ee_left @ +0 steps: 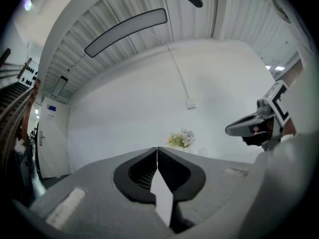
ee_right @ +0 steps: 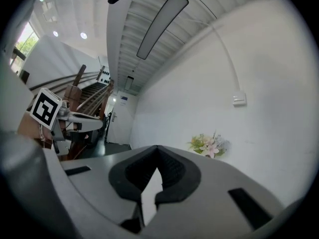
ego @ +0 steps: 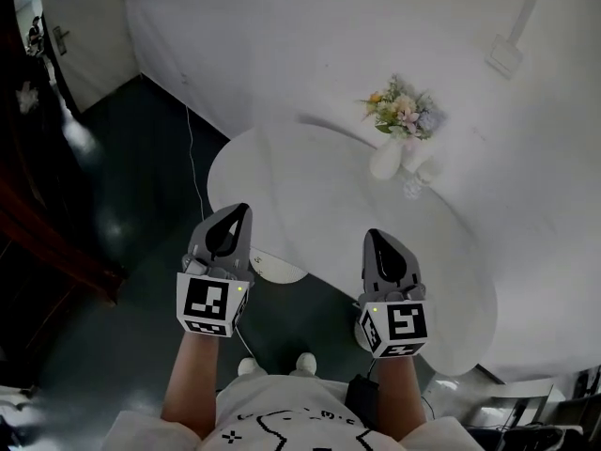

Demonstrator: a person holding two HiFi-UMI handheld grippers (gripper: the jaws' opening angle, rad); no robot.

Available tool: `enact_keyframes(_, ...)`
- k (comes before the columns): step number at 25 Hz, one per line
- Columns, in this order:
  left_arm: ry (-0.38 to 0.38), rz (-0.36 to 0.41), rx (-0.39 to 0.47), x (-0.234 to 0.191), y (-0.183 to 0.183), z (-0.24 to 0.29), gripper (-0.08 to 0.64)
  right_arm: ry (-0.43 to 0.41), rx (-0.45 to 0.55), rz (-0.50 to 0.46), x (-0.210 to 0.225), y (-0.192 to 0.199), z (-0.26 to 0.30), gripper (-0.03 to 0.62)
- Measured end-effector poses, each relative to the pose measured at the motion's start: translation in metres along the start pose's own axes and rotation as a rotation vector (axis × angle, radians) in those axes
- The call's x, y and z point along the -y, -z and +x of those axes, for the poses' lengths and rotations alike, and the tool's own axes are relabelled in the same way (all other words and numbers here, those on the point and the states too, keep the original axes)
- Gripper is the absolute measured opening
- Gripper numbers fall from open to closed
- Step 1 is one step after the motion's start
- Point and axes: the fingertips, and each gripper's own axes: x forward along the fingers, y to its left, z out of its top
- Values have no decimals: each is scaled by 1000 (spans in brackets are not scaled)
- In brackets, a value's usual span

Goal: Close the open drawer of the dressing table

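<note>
A white rounded dressing-table worktop meets the white wall beyond our fingers. Our left gripper and right gripper are closed, empty; a pale drawer-like piece juts just right of the left.

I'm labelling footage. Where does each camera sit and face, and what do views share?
Head view: on the person's head, facing steeply down at the table; forearms, left tool and right tool show.
Left gripper view: on the left tool, along its shut jaws toward the flowers; right tool shows.
Right gripper view: on the right tool, jaws shut, same heading; left tool shows.
Shared: flowers in all three.
</note>
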Motion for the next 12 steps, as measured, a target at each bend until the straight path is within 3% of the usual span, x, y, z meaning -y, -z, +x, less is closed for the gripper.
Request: enact_keyframes(12, -86, 41, 70, 39, -44, 7, 17, -72, 95, -41, 44, -27, -10, -5)
